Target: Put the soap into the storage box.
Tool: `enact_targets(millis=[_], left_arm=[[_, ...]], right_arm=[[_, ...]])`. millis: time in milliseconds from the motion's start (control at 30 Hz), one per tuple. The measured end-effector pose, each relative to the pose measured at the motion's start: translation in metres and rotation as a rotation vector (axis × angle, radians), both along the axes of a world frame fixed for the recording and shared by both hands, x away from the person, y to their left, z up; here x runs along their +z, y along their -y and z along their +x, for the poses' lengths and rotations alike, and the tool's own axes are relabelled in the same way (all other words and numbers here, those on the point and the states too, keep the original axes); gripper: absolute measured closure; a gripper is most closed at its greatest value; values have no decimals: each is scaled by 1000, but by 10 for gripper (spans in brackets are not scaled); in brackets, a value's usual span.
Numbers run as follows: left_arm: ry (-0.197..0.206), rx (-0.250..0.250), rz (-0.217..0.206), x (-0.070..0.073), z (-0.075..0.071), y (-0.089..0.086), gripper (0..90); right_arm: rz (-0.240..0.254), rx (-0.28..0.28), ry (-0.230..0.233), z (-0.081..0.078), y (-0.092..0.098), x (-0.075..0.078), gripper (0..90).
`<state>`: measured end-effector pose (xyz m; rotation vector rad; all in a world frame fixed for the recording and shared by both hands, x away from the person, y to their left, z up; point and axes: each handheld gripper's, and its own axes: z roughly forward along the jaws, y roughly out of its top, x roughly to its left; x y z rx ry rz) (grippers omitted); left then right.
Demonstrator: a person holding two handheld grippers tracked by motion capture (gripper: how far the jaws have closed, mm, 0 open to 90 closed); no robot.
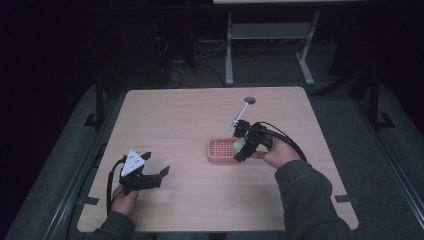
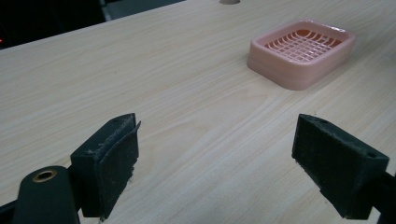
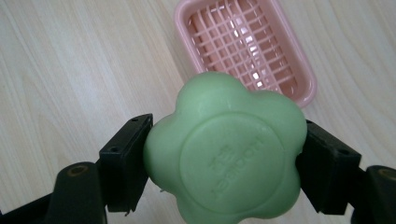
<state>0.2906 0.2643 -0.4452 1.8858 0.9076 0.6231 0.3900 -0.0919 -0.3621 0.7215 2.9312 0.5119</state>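
A green flower-shaped soap (image 3: 224, 154) is clamped between the two black jaws of my right gripper (image 3: 224, 163), raised above the table. In the high view that gripper (image 1: 241, 146) hovers over the right end of a pink slatted soap dish (image 1: 220, 151) with the soap (image 1: 238, 145) in it. The dish (image 3: 243, 44) lies empty below and beyond the soap. My left gripper (image 1: 155, 165) rests near the table's front left, jaws wide apart with nothing between them (image 2: 215, 158). From there the dish (image 2: 301, 52) lies ahead to the right.
The light wooden table (image 1: 175, 125) has a round cable hole (image 1: 249, 100) near its far edge. A thin grey rod (image 1: 240, 115) slants from near the hole toward the right gripper. Beyond the table stand a desk frame's legs (image 1: 229, 50) on dark floor.
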Motion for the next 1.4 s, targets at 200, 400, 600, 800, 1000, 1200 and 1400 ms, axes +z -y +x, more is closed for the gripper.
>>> enact_targets(millis=[200,400,600,800,1000,1200,1400], left_arm=[[0,-1,1,0,0,0,143],[-1,-2,-1,0,0,0,143],[-2,-2,-2,0,0,0,143],[-2,-3,-2,0,0,0,143],[-2,-4,-2,0,1,0,143],[-5,-5,0,-1,1,0,143],[-3,-5,-3,-1,1,0,143]], right_arm=[[-4,11,3,5,-9,5,263],[3,20,-2,11,-17,4,263],[-6,27,-16,17,-24,-5,263],[-9,12,-31,23,-28,-14,263],[0,-5,-42,31,-28,-21,263],[16,-22,-42,37,-28,-21,263],[1,-14,-40,42,-35,-20,263]])
